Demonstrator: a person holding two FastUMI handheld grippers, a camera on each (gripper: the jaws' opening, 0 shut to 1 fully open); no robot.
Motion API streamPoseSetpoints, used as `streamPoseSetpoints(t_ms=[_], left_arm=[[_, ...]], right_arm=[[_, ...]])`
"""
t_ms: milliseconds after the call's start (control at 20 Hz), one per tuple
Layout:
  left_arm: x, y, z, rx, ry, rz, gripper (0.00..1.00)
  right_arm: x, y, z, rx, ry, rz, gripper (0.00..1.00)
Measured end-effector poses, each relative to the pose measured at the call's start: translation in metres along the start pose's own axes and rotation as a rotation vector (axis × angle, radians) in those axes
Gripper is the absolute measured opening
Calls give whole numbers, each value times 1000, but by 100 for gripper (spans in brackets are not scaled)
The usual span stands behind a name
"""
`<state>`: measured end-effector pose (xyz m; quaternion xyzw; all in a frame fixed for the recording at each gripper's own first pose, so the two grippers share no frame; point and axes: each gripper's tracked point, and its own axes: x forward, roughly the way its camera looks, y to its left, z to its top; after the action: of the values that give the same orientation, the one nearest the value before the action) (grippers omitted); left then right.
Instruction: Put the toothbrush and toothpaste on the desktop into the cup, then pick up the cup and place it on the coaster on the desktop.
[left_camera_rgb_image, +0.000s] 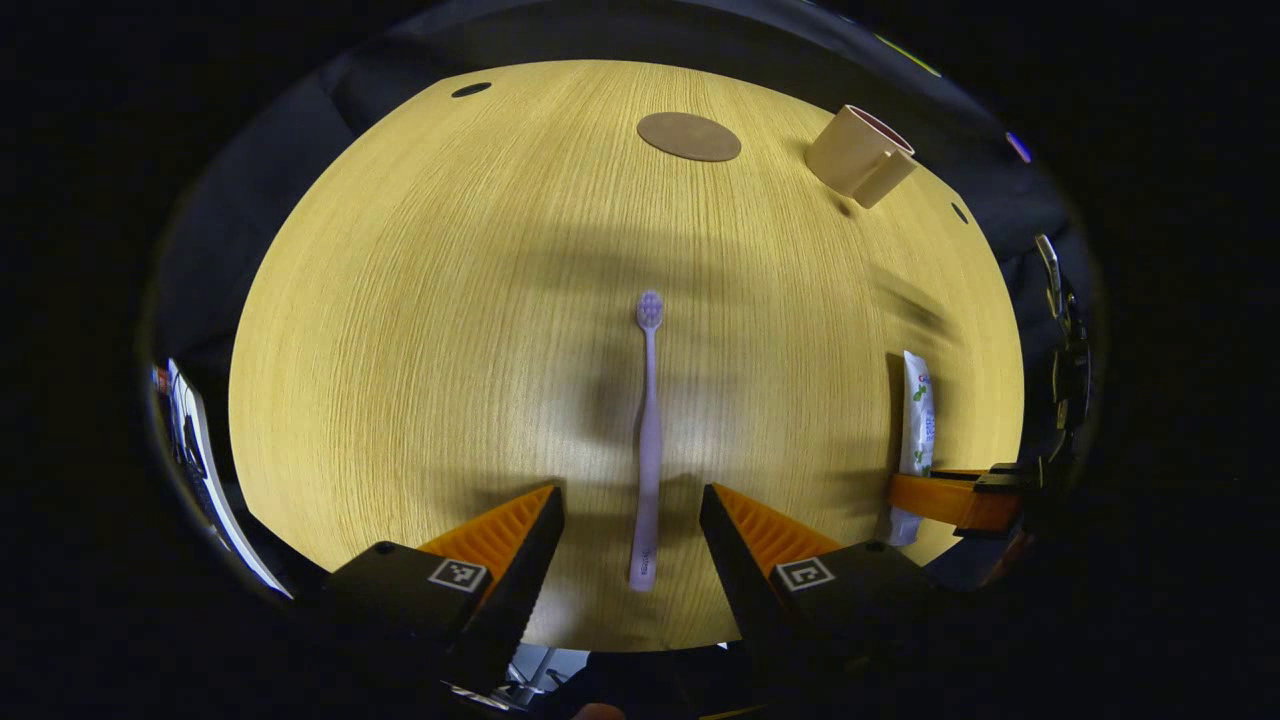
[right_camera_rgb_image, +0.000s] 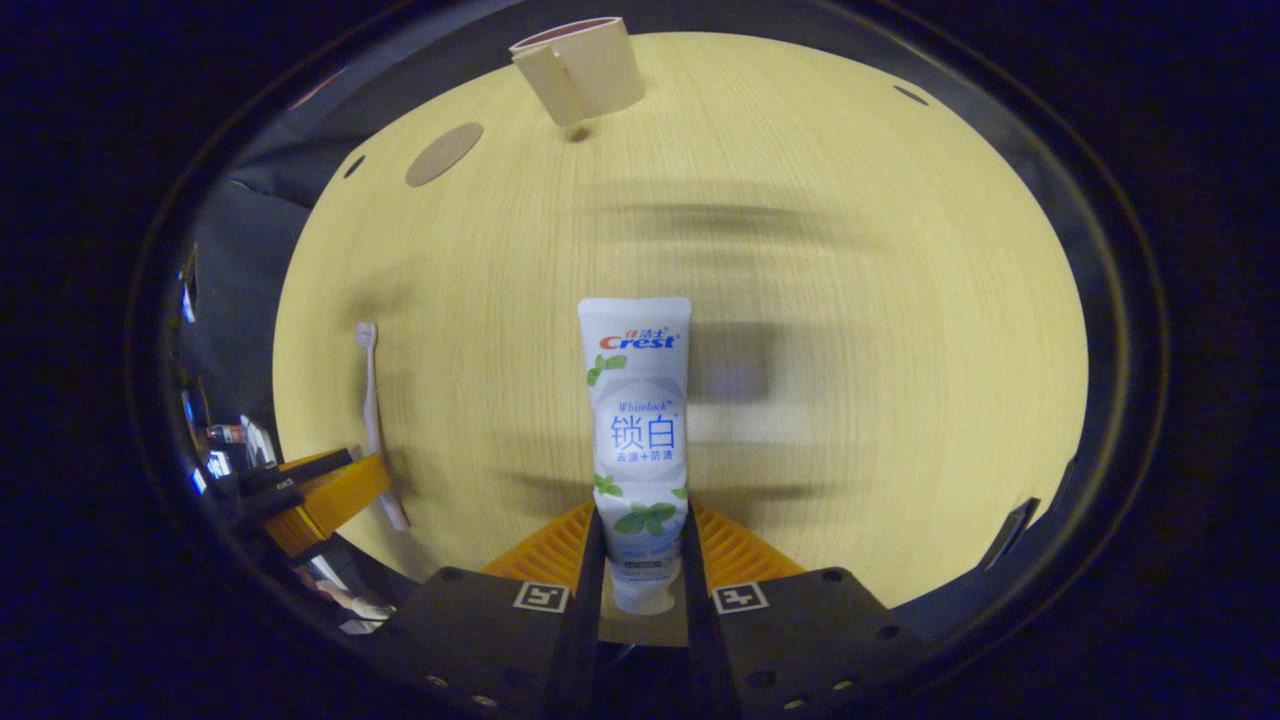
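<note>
A lilac toothbrush (left_camera_rgb_image: 648, 440) lies flat on the wooden desktop (left_camera_rgb_image: 420, 330), bristle end pointing away. Its handle end sits between the fingers of my left gripper (left_camera_rgb_image: 630, 500), which is open with neither finger touching it. My right gripper (right_camera_rgb_image: 640, 520) is shut on the cap end of the white toothpaste tube (right_camera_rgb_image: 637, 420), which points away along the desktop (right_camera_rgb_image: 850, 400). The beige cup (left_camera_rgb_image: 860, 155) stands at the far right, empty as far as I can see, with the round brown coaster (left_camera_rgb_image: 689, 136) to its left. The right gripper view shows the cup (right_camera_rgb_image: 580, 68), coaster (right_camera_rgb_image: 444, 153), toothbrush (right_camera_rgb_image: 372, 420) and left gripper (right_camera_rgb_image: 320, 490).
The toothpaste (left_camera_rgb_image: 916, 420) and the right gripper (left_camera_rgb_image: 950, 500) lie to the right of the toothbrush. Small dark holes (left_camera_rgb_image: 470, 90) sit near the desktop's far corners. The near table edge runs just under both grippers. Dark cloth surrounds the table.
</note>
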<state>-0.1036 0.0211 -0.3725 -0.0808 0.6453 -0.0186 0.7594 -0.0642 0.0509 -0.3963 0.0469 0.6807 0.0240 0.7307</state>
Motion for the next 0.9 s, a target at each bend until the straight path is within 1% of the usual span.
streamPoseSetpoints(t_ms=[50,100,150,250,300,400,500,550,600,650,700,750,800,900], left_arm=[[-2,-6,1,4,2,-1,84],[-4,-12,1,9,4,-2,82],[-6,-20,2,14,5,0,76],[-13,-36,5,26,0,1,69],[-16,-44,6,29,-2,4,68],[-25,-61,7,34,-1,7,62],[-34,-77,7,32,-6,16,54],[-40,-85,8,27,-8,22,46],[-45,-95,7,22,-7,21,42],[-52,-105,7,20,-8,18,32],[-58,-115,7,21,-15,21,26],[-65,-125,7,23,-20,24,16],[-71,-137,7,24,-22,23,12],[-85,-161,7,21,-28,22,10]], right_arm=[[0,-1,1,-4,-7,1,36],[0,0,1,-6,-12,3,36],[0,-1,1,-9,-17,6,36],[0,-1,1,-11,-23,5,36],[0,-1,2,-12,-27,9,36],[-2,1,2,-9,-34,17,36],[-4,1,3,-11,-41,20,36],[-4,1,3,-10,-45,19,36],[-4,1,3,-4,-51,20,36],[-5,1,4,2,-55,19,36],[-5,1,5,6,-57,19,36],[-6,1,5,10,-60,17,36],[-6,2,5,13,-63,18,36],[-6,2,5,18,-66,21,36]])
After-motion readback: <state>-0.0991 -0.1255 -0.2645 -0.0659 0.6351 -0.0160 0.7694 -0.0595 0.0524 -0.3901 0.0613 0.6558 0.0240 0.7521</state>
